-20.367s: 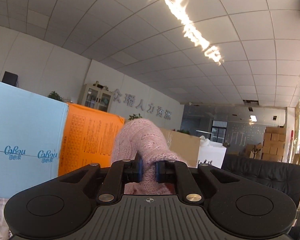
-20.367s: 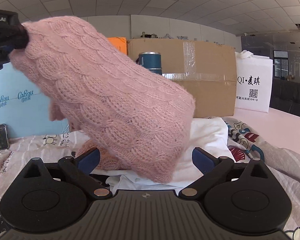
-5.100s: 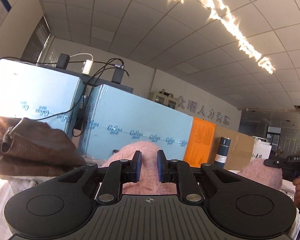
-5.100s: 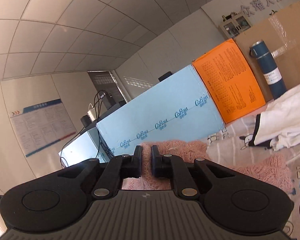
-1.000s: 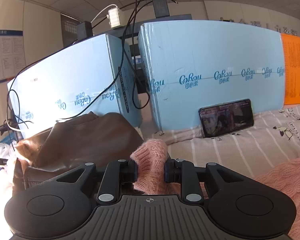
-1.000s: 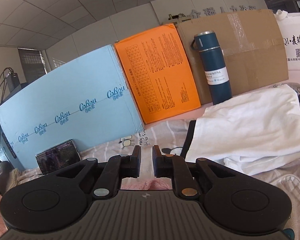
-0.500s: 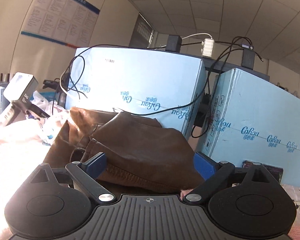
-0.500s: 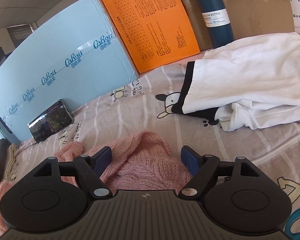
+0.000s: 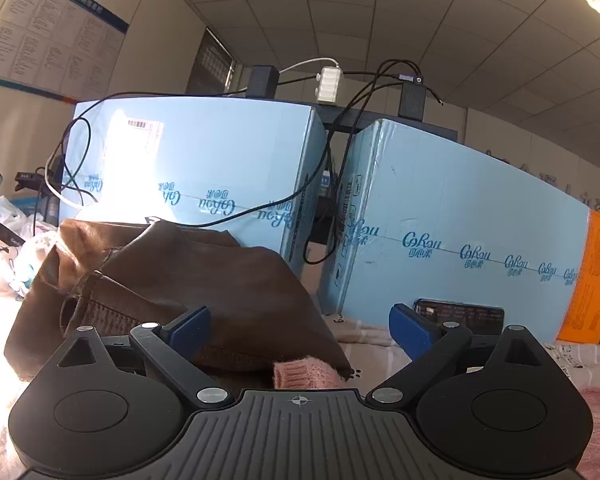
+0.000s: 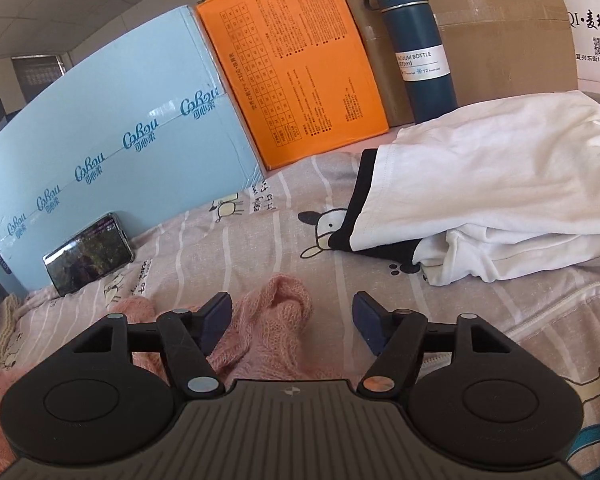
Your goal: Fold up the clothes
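Both grippers are now letting go of the pink sweater point(image 10: 272, 320), which a second ago was pinched between nearly closed jaws in each view. Left gripper point(image 9: 300, 326) is standing wide apart, its blue pads clear of any cloth; only a pink cuff point(image 9: 306, 372) is lying low between them, just in front of the gripper body and against the edge of a brown garment point(image 9: 172, 280). Right gripper point(image 10: 292, 318) is opening at this moment, with a bunched fold of the sweater resting between its jaws; the left pad is sitting just beside the knit, and contact cannot be ruled out, while the right pad is plainly apart from it.

Judged from this, the sweater is being laid down on the striped, cartoon-printed bed cover point(image 10: 228, 248), and a fold step is ending rather than beginning; the bunched knit suggests that smoothing or a further fold is still needed.

Surroundings: a phone point(image 10: 88, 252) is leaning against the light blue cartons point(image 10: 112, 148) along the far edge of the bed cover, with an orange box point(image 10: 296, 64) and a dark blue bottle point(image 10: 416, 44) further along that edge. A white garment point(image 10: 492, 188) is lying toward the far right side, well apart from the sweater.
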A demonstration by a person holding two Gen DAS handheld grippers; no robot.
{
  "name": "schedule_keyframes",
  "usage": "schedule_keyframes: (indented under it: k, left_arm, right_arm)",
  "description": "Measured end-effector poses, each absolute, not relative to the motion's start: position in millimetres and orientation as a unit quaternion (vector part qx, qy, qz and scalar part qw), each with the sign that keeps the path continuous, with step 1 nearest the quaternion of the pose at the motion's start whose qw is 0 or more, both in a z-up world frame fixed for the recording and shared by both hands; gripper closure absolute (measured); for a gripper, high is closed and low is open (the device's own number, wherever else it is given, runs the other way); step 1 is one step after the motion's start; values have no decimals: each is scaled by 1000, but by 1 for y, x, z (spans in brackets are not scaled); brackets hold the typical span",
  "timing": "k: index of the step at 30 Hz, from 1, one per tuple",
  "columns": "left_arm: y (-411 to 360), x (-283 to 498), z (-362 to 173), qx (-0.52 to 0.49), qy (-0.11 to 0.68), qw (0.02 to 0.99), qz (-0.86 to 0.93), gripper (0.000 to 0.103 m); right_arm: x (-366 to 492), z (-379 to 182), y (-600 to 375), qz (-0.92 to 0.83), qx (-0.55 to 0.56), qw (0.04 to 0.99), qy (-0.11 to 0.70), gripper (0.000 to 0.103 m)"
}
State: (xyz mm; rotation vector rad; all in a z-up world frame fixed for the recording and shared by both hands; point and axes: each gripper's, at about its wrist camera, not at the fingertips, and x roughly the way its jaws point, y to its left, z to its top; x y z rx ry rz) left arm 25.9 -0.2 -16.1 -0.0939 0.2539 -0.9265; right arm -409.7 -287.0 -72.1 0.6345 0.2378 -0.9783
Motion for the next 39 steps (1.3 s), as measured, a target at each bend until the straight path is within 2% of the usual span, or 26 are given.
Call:
schedule_keyframes:
  k: [8, 12, 17, 19, 21, 24, 28, 32, 37, 39]
  left_arm:
    - [3, 31, -18, -69, 169, 861, -474, 5]
    - [2, 31, -20, -75, 183, 852, -485, 4]
    - [4, 30, -21, -78, 185, 852, -484, 3]
    - [4, 29, -21, -80, 184, 850, -486, 2]
    - [5, 28, -21, -79, 182, 849, -489, 2]
    - [4, 24, -20, -72, 172, 849, -494, 2]
    - [4, 21, -19, -68, 157, 853, -493, 2]
    - [10, 20, -17, -80, 141, 860, -483, 2]
    - [26, 11, -9, -86, 133, 876, -455, 2]
    - [37, 2, -6, -82, 140, 883, -440, 2]
  right_arm:
    - [-397, -43, -267, -326, 323, 885, 81, 18]
    - [-353, -23, -234, -233, 300, 918, 116, 16]
    - [-277, -26, -195, -100, 276, 934, 202, 17]
    - [-256, -34, -177, -92, 228, 938, 245, 24]
    - [-248, -45, -160, -99, 169, 944, 267, 61]
    - [-251, -60, -148, -120, 114, 950, 264, 89]
    - [-275, -55, -141, -76, 140, 958, 237, 94]
    - [-292, -52, -102, 0, 91, 961, 262, 94]
    - [-310, -61, -78, 12, 73, 955, 287, 94]
    - [-317, -64, -73, 8, 77, 954, 290, 89]
